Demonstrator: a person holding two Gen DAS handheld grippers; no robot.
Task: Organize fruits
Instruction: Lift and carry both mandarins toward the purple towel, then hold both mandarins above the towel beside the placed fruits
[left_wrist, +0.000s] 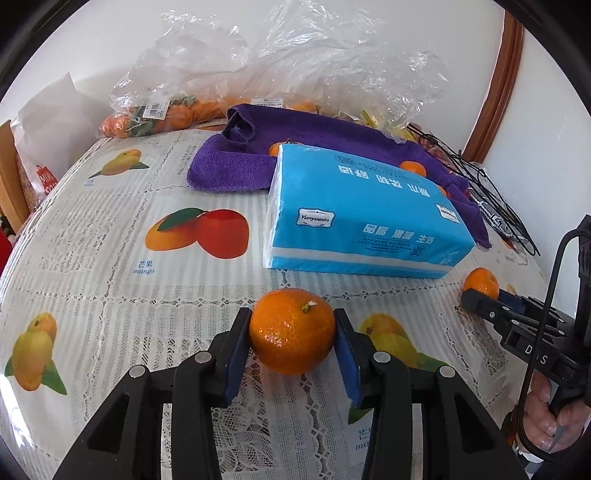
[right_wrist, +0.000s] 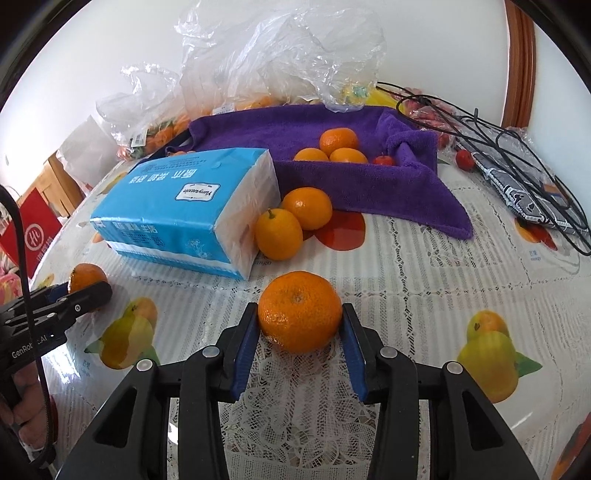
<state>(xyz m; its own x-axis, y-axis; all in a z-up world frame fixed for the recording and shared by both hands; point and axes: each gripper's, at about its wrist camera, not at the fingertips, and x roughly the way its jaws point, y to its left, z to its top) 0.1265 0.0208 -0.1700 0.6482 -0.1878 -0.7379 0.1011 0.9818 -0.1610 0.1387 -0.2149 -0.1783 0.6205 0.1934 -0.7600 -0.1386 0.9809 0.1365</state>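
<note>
One fruit-print tablecloth — white wall behind

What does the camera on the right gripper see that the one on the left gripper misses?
Only the right wrist view shows two loose oranges beside the tissue pack, and three oranges clustered on the purple towel. Only the left wrist view shows the printed mango picture on the tablecloth. Both show the blue tissue pack, the plastic bags, and each gripper clamping an orange.
</note>
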